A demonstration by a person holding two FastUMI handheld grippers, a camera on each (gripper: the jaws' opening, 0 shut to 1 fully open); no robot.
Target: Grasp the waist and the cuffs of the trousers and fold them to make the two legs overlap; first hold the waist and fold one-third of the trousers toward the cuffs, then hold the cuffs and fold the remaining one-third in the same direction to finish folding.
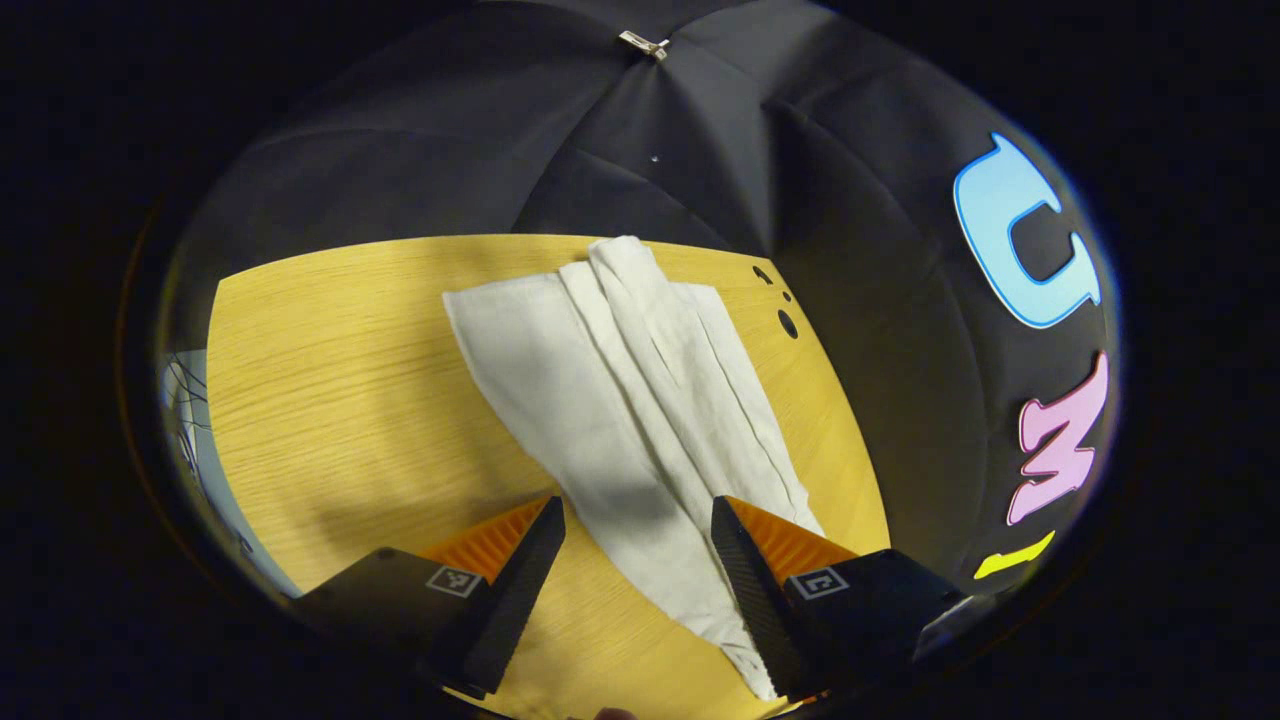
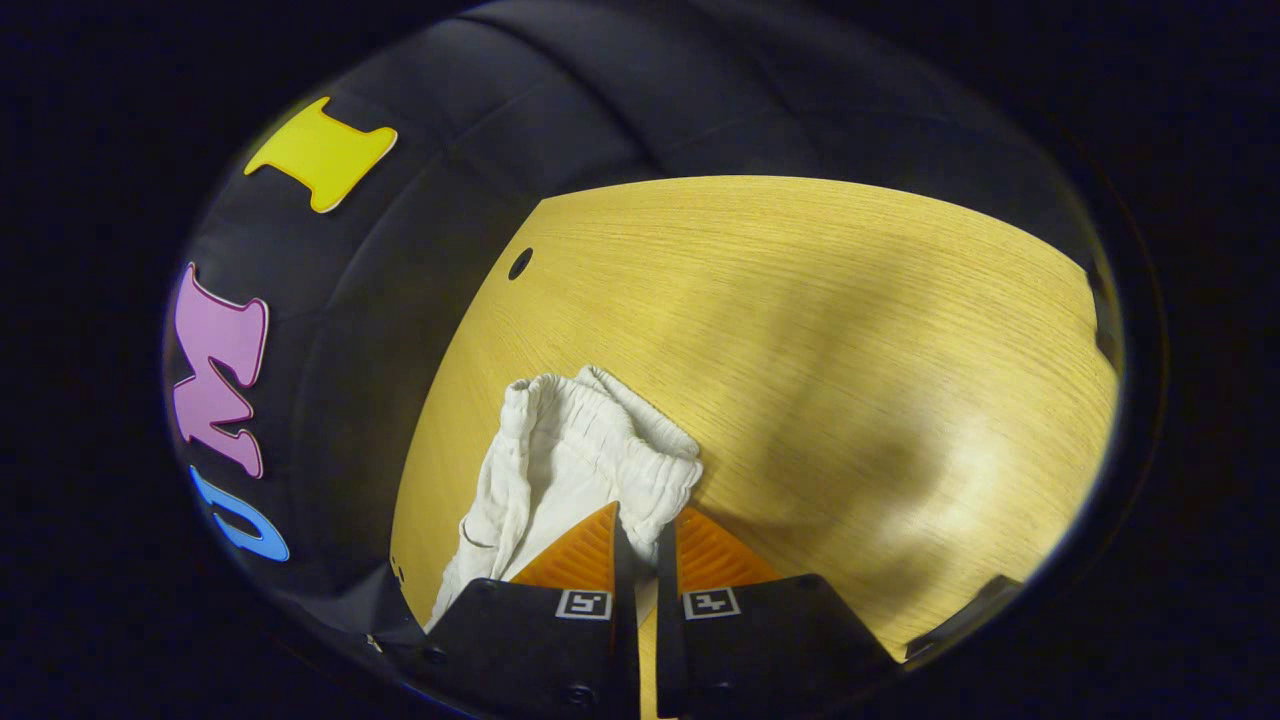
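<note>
With the white trousers (image 1: pixel 620 400) lying across the middle of the worktop (image 1: pixel 340 400), legs apparently already overlapped, the left gripper (image 1: pixel 637 560) hovers wide-jawed over the cuff end while the right gripper (image 2: pixel 640 545) pinches the gathered waist (image 2: pixel 600 440), leaving both third-folds undone.

table (image 1: pixel 330 400): yellow wood-grain (holes near edge) | on it: white trousers (image 1: pixel 620 400)

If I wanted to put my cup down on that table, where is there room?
In the left gripper view, bare wood lies between the trousers and the table edge. In the right gripper view, wood spreads beyond the gathered waist, which the right gripper pinches. It is crowded where the left gripper straddles the cloth.
</note>
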